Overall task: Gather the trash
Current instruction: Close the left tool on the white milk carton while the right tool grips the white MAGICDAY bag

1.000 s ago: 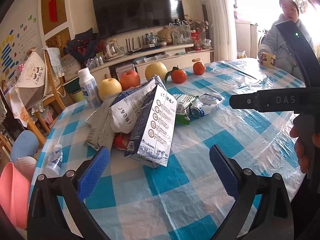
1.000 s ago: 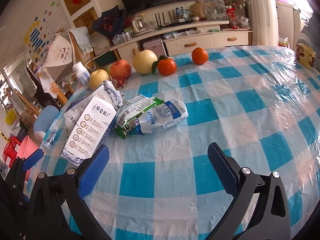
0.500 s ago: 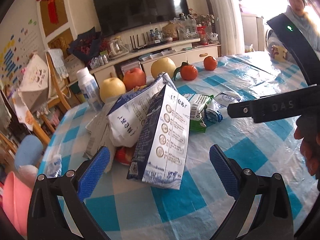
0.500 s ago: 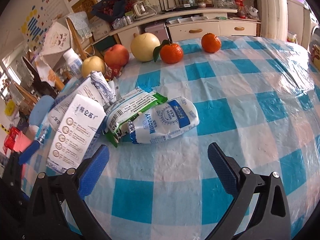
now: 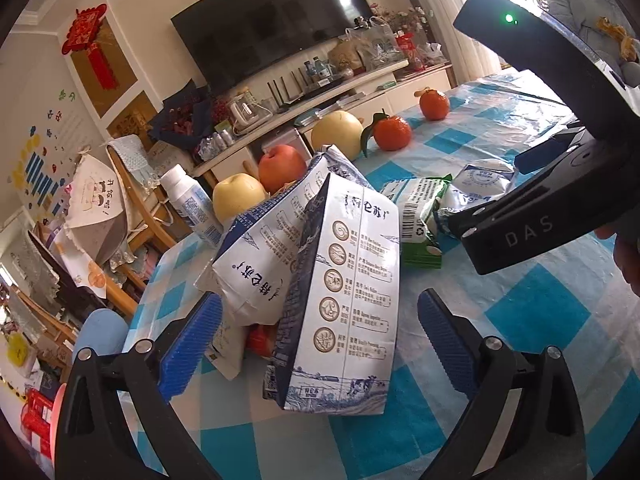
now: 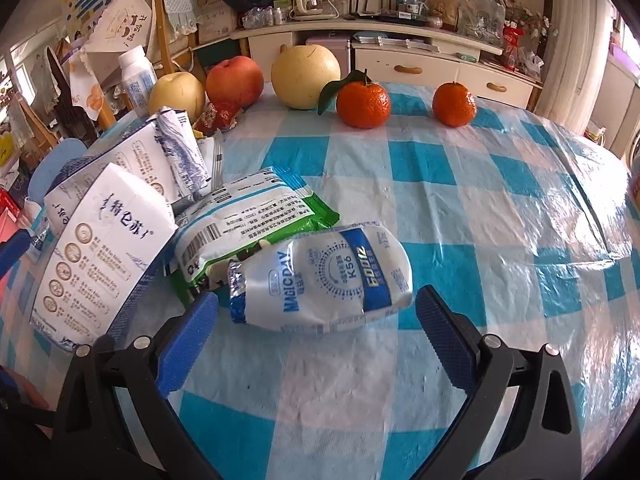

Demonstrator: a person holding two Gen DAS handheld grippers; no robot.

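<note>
our left gripper (image 5: 316,340), jaws closing but not yet touching, straddles the light, crushable milk carton (image 5: 340,300); we'd pinch its flat sides. our right gripper (image 6: 316,326) gapes before the soft, slippery magicday pouch (image 6: 324,280).

Far edge of checkered desk (image 6: 460,208): two oranges (image 6: 363,99), large pear (image 6: 305,73), red apple (image 6: 235,81), white bottle (image 6: 138,78) far left, television (image 5: 276,26) beyond

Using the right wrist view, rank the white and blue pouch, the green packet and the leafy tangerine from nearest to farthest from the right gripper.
1. White and blue pouch: just ahead of the right gripper, lying between its open fingers.
2. Green packet: behind the pouch, toward the left.
3. Leafy tangerine: far side of the table, in the fruit row.
</note>
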